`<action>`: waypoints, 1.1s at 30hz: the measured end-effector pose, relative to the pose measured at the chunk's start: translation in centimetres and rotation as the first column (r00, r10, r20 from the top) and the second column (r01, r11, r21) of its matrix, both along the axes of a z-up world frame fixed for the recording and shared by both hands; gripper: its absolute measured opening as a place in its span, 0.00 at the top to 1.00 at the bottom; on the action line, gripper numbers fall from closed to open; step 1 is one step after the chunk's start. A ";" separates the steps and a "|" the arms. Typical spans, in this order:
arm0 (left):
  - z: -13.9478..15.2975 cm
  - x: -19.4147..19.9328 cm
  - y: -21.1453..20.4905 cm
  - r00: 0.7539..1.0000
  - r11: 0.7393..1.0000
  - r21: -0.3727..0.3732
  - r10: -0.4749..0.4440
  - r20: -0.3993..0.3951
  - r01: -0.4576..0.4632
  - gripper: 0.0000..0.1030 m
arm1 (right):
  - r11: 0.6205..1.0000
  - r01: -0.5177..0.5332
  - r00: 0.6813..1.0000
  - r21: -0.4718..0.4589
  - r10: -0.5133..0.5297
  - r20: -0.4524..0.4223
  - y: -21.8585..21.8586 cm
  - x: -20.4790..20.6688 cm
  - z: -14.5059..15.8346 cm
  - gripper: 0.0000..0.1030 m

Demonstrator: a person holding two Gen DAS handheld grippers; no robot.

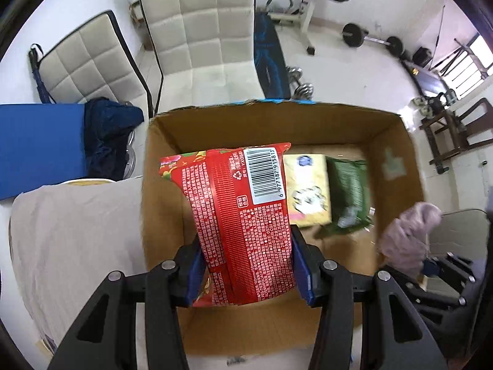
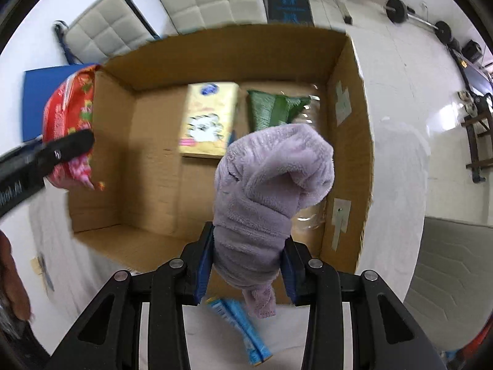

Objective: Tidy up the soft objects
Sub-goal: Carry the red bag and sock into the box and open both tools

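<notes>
My left gripper (image 1: 246, 265) is shut on a red tissue pack (image 1: 243, 215) with a barcode and holds it over the left part of an open cardboard box (image 1: 277, 120). It also shows in the right wrist view (image 2: 69, 129) at the box's left wall. My right gripper (image 2: 248, 252) is shut on a rolled lilac towel (image 2: 268, 191) above the box's (image 2: 348, 141) near right part. The towel also shows in the left wrist view (image 1: 406, 234). Inside the box lie a yellow tissue pack (image 2: 206, 120) and a green pack (image 2: 277, 108).
A blue packet (image 2: 240, 326) lies on the white table just before the box. A beige cloth (image 1: 77, 240) lies left of the box. White padded chairs (image 1: 203, 37) and a blue board (image 1: 40, 148) stand behind. Gym weights (image 1: 357, 35) sit on the floor.
</notes>
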State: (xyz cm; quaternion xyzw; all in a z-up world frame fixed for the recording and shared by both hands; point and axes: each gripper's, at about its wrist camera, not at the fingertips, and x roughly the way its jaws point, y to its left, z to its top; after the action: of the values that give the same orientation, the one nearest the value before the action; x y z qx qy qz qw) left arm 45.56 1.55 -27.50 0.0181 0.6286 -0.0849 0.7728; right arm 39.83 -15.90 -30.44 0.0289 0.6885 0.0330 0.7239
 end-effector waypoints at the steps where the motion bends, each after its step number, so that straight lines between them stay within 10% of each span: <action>1: -0.7 0.5 0.0 1.000 1.000 0.004 0.002 -0.013 -0.002 0.55 | 1.000 0.015 1.000 -0.014 -0.015 -0.003 -0.2 0.1 -0.7 0.60; 16: -6.9 5.7 -1.1 0.991 1.000 0.006 -0.011 -0.131 0.012 0.55 | 0.975 0.220 0.972 0.033 -0.216 -0.093 -1.0 1.2 -7.0 0.59; 24: -5.5 5.0 -0.2 0.988 0.999 -0.018 0.027 -0.150 -0.030 0.55 | 0.979 0.205 0.975 0.005 -0.204 -0.088 -0.4 1.4 -6.3 0.29; 33: -1.4 1.4 0.5 0.999 1.000 0.013 0.015 -0.052 -0.014 0.47 | 0.986 0.166 0.985 -0.019 -0.167 -0.049 0.7 1.3 -3.9 0.27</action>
State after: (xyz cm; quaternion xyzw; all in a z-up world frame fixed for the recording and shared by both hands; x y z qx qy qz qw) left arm 46.96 2.09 -28.92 0.0162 0.6490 -0.0759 0.7568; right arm 41.09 -15.22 -34.35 0.0815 0.7020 -0.0335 0.7067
